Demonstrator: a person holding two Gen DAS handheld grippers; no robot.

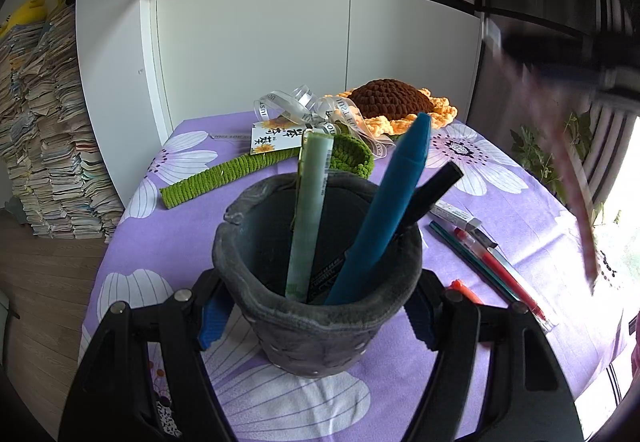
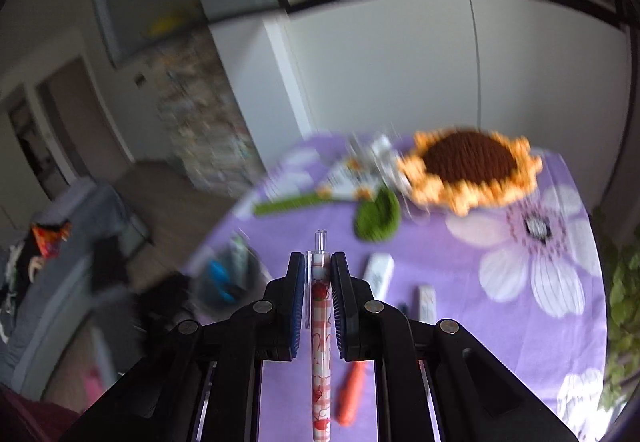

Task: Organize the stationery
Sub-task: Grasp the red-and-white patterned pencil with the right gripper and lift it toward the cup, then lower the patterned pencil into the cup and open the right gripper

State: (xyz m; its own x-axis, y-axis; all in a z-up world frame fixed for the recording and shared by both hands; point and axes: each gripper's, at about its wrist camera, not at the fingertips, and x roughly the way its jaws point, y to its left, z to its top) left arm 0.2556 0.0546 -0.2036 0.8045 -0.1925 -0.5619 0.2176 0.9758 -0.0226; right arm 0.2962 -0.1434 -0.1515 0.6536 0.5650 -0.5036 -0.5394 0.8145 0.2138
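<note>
My left gripper (image 1: 316, 316) is shut on a grey felt pen holder (image 1: 316, 306) standing on the purple flowered tablecloth (image 1: 168, 238). Inside it lean a pale green pen (image 1: 310, 214), a blue marker (image 1: 384, 214) and a black marker (image 1: 434, 190). My right gripper (image 2: 317, 274) is shut on a strawberry-patterned pen (image 2: 321, 342), held above the table; in the left wrist view that pen (image 1: 576, 194) shows as a blurred streak at the right. The holder (image 2: 228, 278) appears blurred at lower left in the right wrist view.
Loose on the cloth lie a red pen (image 1: 504, 274), a teal pencil (image 1: 472, 262), a white eraser (image 1: 456, 214) and an orange item (image 1: 464, 290). A crochet sunflower (image 1: 392, 102) with green stem (image 1: 224, 174) and ribbon lies at the back. White cabinets stand behind.
</note>
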